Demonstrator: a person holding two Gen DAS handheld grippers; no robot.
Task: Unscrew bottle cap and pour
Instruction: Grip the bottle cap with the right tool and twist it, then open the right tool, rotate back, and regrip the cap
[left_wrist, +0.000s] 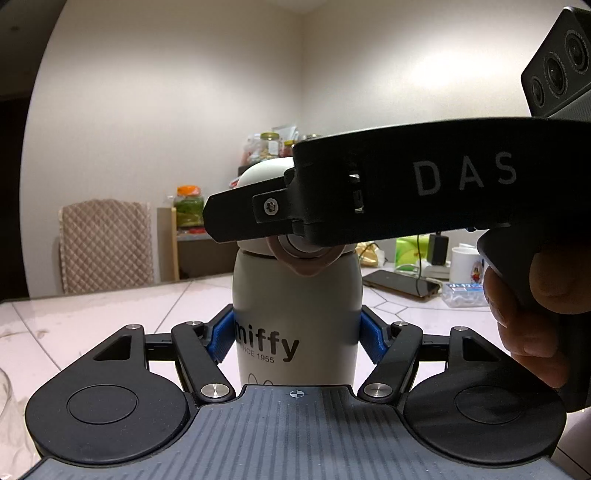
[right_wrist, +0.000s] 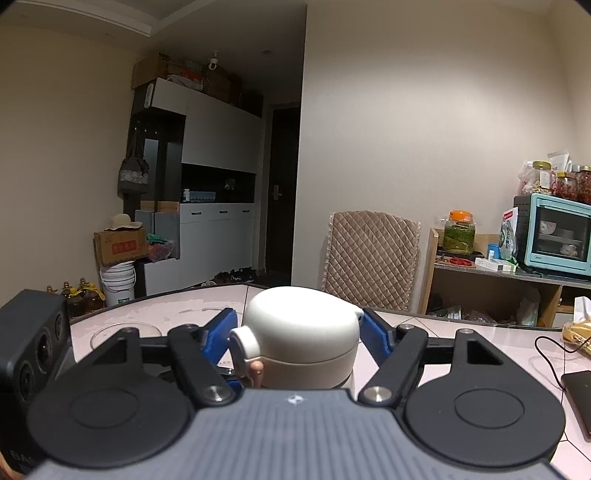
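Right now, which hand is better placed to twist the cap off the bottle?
Right. The right gripper has its fingers either side of the cap, while the left gripper clamps the bottle body.

The bottle (left_wrist: 295, 314) looks like matt, smooth cream-painted metal or plastic; which one cannot be told. Its cap (right_wrist: 303, 325) is smooth matt plastic with a pinkish rubbery strap (left_wrist: 306, 262) below it. The pads (left_wrist: 221, 339) against the bottle are ribbed blue plastic on matt black plastic links with bright metal pivots. Under the bottle, the table (left_wrist: 92, 332) is glossy tile. Behind the bottle, a chair cover (left_wrist: 107, 243) is quilted cloth, and the jar (left_wrist: 189, 206) beside it is clear and shiny.
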